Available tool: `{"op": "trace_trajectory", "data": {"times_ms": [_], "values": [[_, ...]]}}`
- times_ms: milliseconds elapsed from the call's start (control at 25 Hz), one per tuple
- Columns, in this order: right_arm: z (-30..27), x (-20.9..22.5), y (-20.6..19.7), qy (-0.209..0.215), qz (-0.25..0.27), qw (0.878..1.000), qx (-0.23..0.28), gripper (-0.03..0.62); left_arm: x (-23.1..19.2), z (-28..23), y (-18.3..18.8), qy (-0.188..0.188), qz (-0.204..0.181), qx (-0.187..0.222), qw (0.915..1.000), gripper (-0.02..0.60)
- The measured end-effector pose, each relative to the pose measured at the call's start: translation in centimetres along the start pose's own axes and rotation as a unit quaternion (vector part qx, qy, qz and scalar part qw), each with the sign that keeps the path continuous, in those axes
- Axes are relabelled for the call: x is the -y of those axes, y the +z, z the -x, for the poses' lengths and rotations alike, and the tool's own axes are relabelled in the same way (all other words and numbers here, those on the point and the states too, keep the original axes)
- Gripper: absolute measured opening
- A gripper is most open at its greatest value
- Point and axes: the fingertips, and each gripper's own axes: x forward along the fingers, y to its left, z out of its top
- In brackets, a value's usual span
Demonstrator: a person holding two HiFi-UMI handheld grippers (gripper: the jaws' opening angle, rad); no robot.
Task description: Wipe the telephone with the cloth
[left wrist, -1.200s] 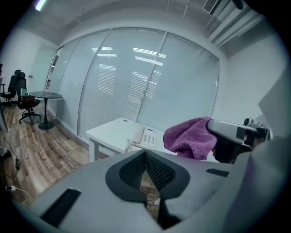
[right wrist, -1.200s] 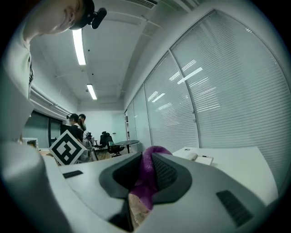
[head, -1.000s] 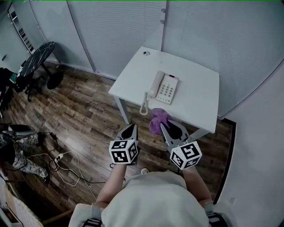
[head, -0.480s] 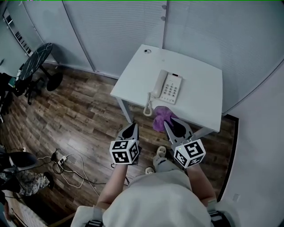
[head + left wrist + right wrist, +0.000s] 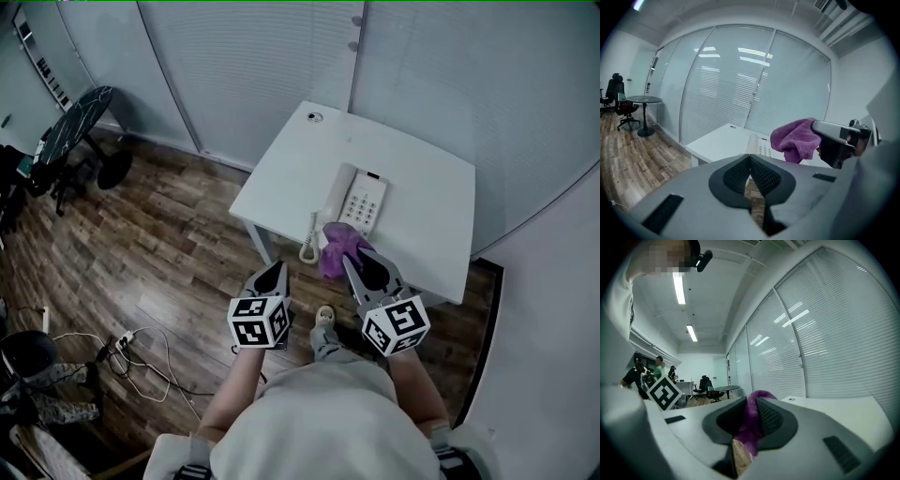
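Note:
A white desk telephone [image 5: 356,199] with a coiled cord lies on a small white table [image 5: 422,211]; the left gripper view shows the telephone [image 5: 759,146] past the jaws. My right gripper [image 5: 352,260] is shut on a purple cloth [image 5: 339,249], which hangs in the air at the table's near edge, just short of the phone. The cloth [image 5: 752,425] fills the gap between that gripper's pads. My left gripper [image 5: 277,267] is shut and empty, over the wooden floor beside the table's near left leg. From the left gripper view the cloth [image 5: 796,139] shows at the right.
Glass walls with blinds [image 5: 253,66] stand behind the table. A round dark table [image 5: 75,122] and chairs are at the far left. Cables and a power strip [image 5: 127,342] lie on the wooden floor at lower left. A wall runs along the right side.
Both grippers have come closer to the table. The purple cloth now reaches the table's near edge by the telephone, where earlier it hung short of it.

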Motion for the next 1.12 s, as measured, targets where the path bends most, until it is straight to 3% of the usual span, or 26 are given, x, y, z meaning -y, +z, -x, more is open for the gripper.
{"op": "trace_trajectory", "data": {"times_ms": [520, 1120], "values": [[-6.8, 6.5, 2.5, 0.01, 0.009, 1.0, 0.001, 0.079, -1.3, -7.8, 4.7, 0.012, 0.005, 0.001, 0.9999, 0.021], [-12.9, 12.8, 2.8, 0.036, 0.013, 0.999, -0.015, 0.08, -1.7, -14.7, 7.3, 0.032, 0.009, -0.002, 0.9995, 0.021]]}}
